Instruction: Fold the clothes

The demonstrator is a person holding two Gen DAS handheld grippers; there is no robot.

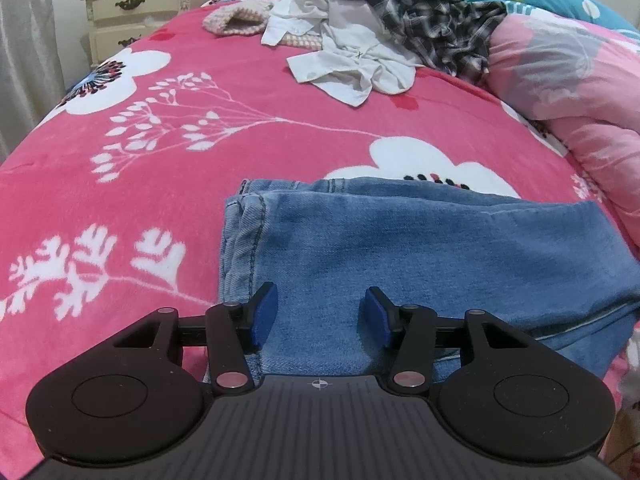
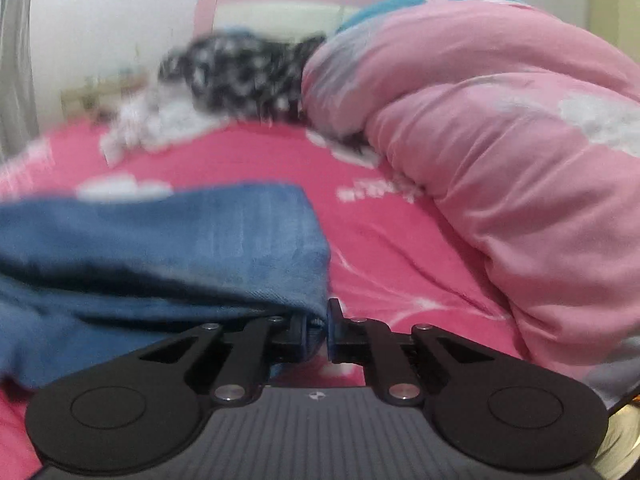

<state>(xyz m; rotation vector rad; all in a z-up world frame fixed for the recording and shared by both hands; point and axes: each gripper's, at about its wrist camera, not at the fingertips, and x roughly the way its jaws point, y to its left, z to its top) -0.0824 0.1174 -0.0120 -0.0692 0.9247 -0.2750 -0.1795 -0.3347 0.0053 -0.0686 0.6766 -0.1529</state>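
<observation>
Folded blue jeans [image 1: 400, 248] lie on the pink floral blanket [image 1: 208, 92] in the left wrist view. My left gripper [image 1: 322, 312] hovers over their near part, its blue pads well apart and gripping nothing. The right wrist view is blurred. There the jeans [image 2: 160, 240] fill the left side, and my right gripper [image 2: 319, 326] is closed on their right-hand folded edge, with denim pinched between the pads. The blanket [image 2: 380, 240] shows to the right of the jeans.
At the far end of the bed lies a heap with a white shirt [image 1: 352, 64], a black-and-white plaid shirt [image 1: 420, 12] and a knitted pink piece [image 1: 232, 20]. A bunched pale pink duvet [image 1: 560, 80] [image 2: 500, 160] runs along the right. A cream nightstand [image 1: 148, 12] stands at the far left.
</observation>
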